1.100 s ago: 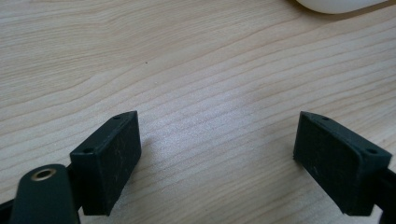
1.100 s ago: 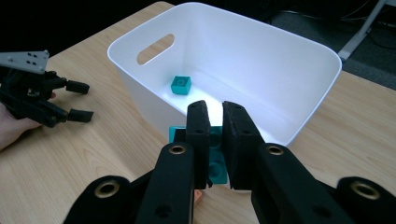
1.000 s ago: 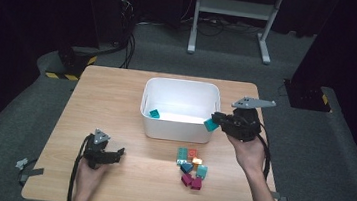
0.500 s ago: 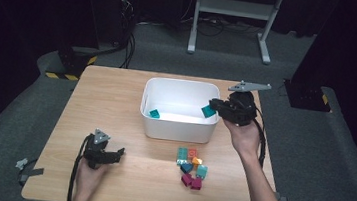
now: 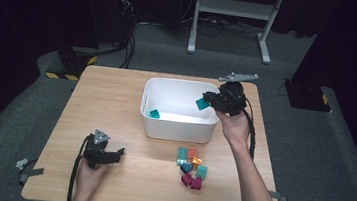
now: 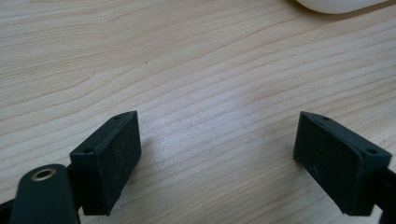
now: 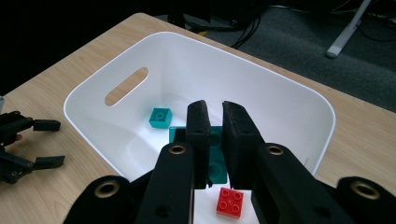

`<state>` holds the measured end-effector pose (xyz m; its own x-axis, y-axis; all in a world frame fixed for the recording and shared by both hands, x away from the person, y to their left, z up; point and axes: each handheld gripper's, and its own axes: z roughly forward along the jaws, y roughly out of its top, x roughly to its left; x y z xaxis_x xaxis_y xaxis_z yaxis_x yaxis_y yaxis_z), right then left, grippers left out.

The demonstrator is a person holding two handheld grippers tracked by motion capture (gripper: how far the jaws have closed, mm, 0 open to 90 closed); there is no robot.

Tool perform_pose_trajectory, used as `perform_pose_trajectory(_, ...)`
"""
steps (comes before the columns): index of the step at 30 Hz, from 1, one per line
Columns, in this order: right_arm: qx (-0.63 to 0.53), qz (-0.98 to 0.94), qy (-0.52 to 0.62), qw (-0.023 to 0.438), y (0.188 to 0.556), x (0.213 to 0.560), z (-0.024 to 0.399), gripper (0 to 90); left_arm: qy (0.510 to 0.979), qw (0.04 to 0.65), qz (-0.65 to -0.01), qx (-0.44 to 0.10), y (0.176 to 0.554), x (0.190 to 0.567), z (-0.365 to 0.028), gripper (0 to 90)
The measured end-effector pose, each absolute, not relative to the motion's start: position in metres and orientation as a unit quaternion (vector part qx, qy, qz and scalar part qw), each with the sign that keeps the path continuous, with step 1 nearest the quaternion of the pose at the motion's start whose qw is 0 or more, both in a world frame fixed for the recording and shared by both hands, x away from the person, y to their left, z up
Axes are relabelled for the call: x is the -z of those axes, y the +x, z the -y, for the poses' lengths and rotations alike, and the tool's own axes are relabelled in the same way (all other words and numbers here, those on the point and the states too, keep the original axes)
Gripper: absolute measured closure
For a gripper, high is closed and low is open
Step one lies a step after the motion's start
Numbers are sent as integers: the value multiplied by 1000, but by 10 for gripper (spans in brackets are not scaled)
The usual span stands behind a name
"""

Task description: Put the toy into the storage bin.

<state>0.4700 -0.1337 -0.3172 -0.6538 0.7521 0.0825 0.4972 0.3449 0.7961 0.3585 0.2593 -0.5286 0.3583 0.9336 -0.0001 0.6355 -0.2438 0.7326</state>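
Note:
A white bin (image 5: 168,82) stands at the table's middle back. My right gripper (image 5: 210,103) hovers over its right rim, shut on a teal brick (image 5: 201,104). In the right gripper view the jaws (image 7: 222,109) pinch that teal brick (image 7: 177,135) above the bin's inside (image 7: 280,100). On the bin's floor lie a small teal brick (image 7: 160,116) and a red brick (image 7: 229,201). My left gripper (image 5: 110,153) rests near the table's front left, open, with bare wood between its jaws (image 6: 219,140).
Several loose bricks (image 5: 190,167) in teal, red, orange and magenta lie in front of the bin's right corner. A corner of the bin (image 6: 336,4) shows at the top of the left gripper view. A desk frame (image 5: 235,16) stands on the floor behind.
My right gripper has carried the teal brick back and to the right, from the bin's front right corner to above its right rim. The left gripper has stayed put.

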Motion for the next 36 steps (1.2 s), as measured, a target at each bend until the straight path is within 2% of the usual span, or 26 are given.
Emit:
perform_pose_trajectory(18, -384, -820, 396, 151, 499, 342, 103, 814, 755, 330, -519, -226, 359, 529, -259, 151)
perform_pose_trajectory(31, -384, -815, 408, 148, 506, 354, 103, 809, 755, 330, -519, -226, 359, 529, -259, 151)
perform_pose_trajectory(36, -392, -807, 416, 150, 506, 357, 108, 688, 755, 330, -519, -226, 359, 529, -259, 151)
